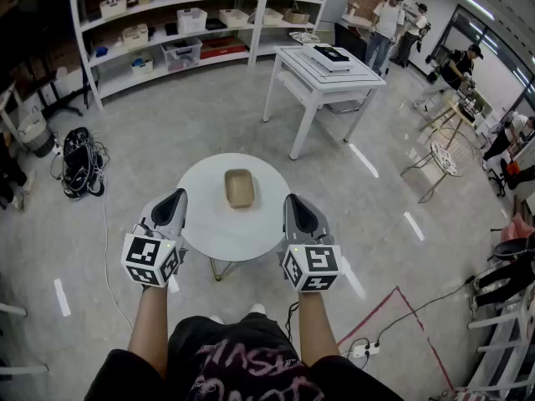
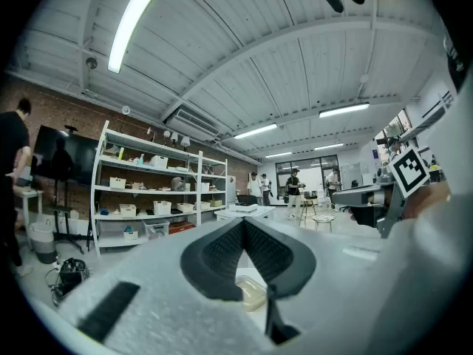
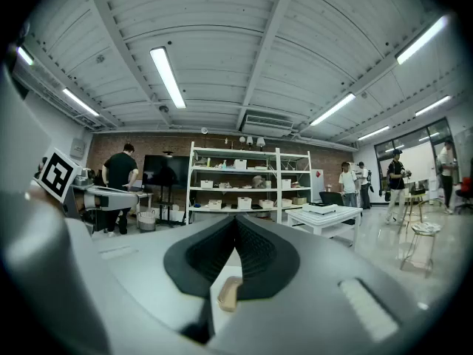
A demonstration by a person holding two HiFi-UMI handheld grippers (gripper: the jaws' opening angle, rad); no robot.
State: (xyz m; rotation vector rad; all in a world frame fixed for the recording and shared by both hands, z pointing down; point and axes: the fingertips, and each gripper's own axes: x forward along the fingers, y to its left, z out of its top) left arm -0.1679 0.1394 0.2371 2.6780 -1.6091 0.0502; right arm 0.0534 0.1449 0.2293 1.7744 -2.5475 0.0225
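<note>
**Stage in hand (judged):** approach. The person is holding both grippers at the near edge of the round white table, one to each side. Neither is engaging anything.

**Left gripper**: the jaws are standing together, tip against tip, with nothing between the pads. It is hovering at the table's near-left rim. Whether it is touching the top cannot be told.

**Right gripper**: it is showing the same condition, closed tip to tip and empty, at the near-right rim.

**Nearest item:** a shallow tan tray is sitting upright near the middle of the table. It is lying ahead of both tips, between their lines, and apart from each. It is appearing empty. In the left gripper view it is showing low, beneath the meeting tips. The right gripper view is catching only one edge of it.

**Next move (judged):** any hold on the tray is calling for the jaws to part first, then a reach forward and inward onto a wall. The tray is looking light and may slide on the smooth top if pushed from one side only.

**Surroundings:** white shelving and a square white table are standing beyond.
</note>
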